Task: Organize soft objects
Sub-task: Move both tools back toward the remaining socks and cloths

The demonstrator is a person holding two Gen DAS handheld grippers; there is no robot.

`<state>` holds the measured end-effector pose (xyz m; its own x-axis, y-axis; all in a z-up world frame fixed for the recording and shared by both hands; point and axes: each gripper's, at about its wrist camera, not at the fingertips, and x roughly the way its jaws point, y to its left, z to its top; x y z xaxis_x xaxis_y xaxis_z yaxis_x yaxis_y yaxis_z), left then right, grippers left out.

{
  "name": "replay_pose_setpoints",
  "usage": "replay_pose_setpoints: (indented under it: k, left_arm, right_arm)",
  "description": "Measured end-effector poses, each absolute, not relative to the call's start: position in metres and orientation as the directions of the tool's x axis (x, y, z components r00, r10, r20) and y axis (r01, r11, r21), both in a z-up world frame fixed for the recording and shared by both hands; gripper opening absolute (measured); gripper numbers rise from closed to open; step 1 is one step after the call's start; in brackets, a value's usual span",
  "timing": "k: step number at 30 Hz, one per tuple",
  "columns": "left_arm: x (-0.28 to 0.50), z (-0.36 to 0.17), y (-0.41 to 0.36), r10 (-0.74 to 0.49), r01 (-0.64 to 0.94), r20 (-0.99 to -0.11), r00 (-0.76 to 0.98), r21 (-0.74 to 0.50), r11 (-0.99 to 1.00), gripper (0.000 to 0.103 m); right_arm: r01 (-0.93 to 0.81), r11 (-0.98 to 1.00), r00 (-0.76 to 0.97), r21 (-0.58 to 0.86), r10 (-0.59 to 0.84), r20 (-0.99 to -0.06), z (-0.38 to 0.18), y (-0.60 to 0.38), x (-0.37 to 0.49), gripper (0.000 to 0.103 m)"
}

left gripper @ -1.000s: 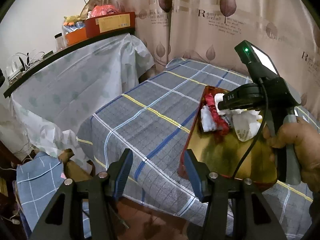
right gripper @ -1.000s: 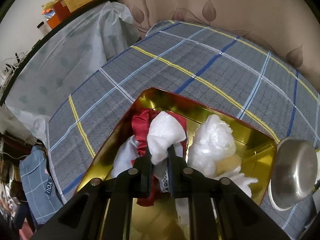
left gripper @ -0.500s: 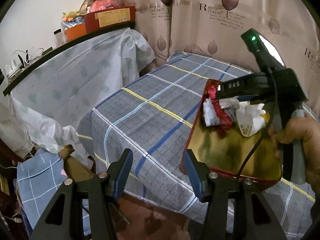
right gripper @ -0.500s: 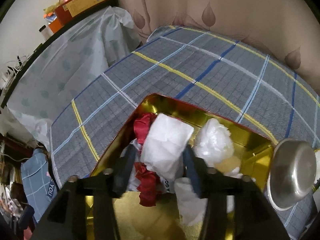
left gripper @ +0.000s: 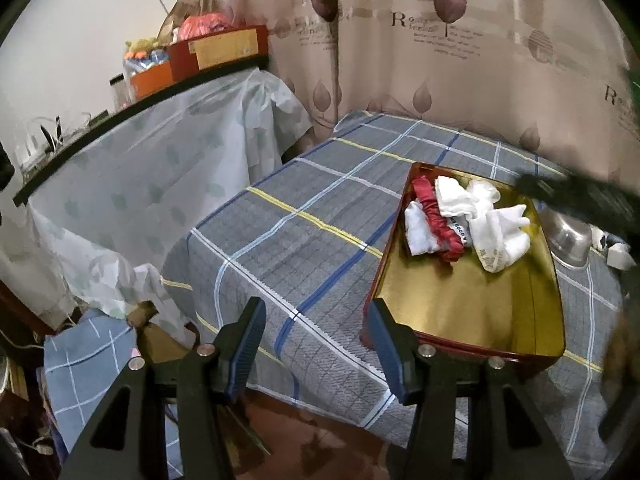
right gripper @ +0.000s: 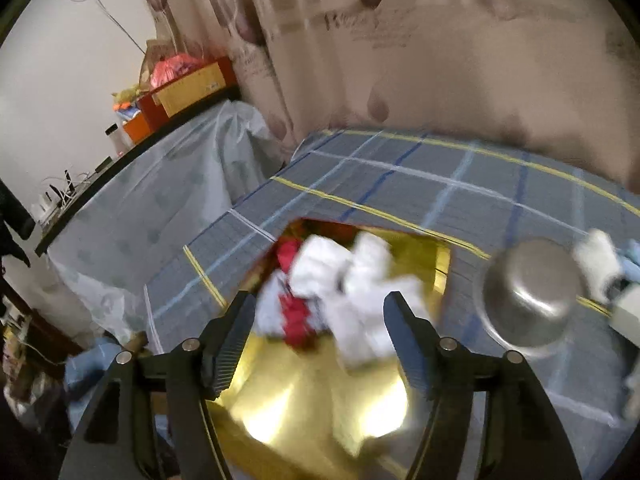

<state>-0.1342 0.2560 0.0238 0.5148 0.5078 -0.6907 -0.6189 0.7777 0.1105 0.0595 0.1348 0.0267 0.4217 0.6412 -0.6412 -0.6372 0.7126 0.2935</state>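
Note:
A gold tray with a red rim (left gripper: 460, 300) sits on the plaid table. It holds a pile of white cloths (left gripper: 492, 216) and a red cloth (left gripper: 434, 216) at its far end. My left gripper (left gripper: 316, 340) is open and empty, low at the table's near edge, left of the tray. My right gripper (right gripper: 320, 332) is open and empty above the tray (right gripper: 304, 412), with the white cloths (right gripper: 352, 280) and red cloth (right gripper: 294, 320) beyond its fingers. The right wrist view is blurred.
An upturned steel bowl (left gripper: 568, 236) stands right of the tray, also in the right wrist view (right gripper: 532, 292). White and blue soft things (right gripper: 604, 268) lie beyond it. A covered shelf (left gripper: 152, 168) with boxes stands at the left. Curtains hang behind the table.
My right gripper opened and let go of the white cloth, which now lies on the pile in the tray. The gripper then pulled up and back. My left gripper stayed open.

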Motion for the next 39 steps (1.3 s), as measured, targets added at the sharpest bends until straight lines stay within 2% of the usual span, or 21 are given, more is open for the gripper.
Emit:
replay_pose_setpoints:
  k: [3,6,12,17,21,24,27,39]
  left_arm:
    - [-0.133,0.026,0.245,0.530,-0.603,-0.665,0.526,0.147,0.784,0.054]
    - [-0.132,0.027,0.230,0.543,-0.577,-0.642,0.541,0.186,0.795,0.054]
    - [-0.129,0.029,0.194,0.496,-0.486,-0.640,0.587,0.212,0.848,0.054]
    - [-0.122,0.037,0.151,0.408,-0.365,-0.655,0.636,0.210,0.907,0.054]
    - [-0.104,0.041,0.109,0.280,-0.221,-0.695,0.662,0.175,0.959,0.054]
    - [-0.086,0.042,0.079,0.178,-0.107,-0.721,0.670,0.144,0.984,0.054]
    - [-0.059,0.044,0.053,0.038,0.012,-0.750,0.661,0.061,0.998,0.054]
    - [0.079,0.047,-0.015,-0.282,0.224,-0.761,0.584,-0.183,0.957,0.054]
  right_arm:
    - [-0.625,0.748,0.494,0.224,0.601,-0.629,0.024,0.086,0.026,0.073]
    - [-0.573,0.802,0.565,0.167,0.534,-0.629,0.016,0.030,0.002,0.075]
    - [-0.309,0.951,0.701,0.009,0.234,-0.673,-0.010,-0.117,-0.005,0.078]
    - [-0.086,0.993,0.706,-0.078,0.006,-0.708,-0.031,-0.216,0.015,0.078]
    - [0.030,0.992,0.687,-0.121,-0.108,-0.719,-0.048,-0.268,0.023,0.078]
    - [0.083,0.996,0.674,-0.038,-0.084,-0.734,-0.059,-0.294,0.023,0.078]
    - [0.072,0.997,0.697,0.006,-0.046,-0.715,-0.056,-0.295,0.024,0.081]
    - [-0.032,0.997,0.734,0.065,0.068,-0.676,-0.054,-0.290,0.014,0.081]
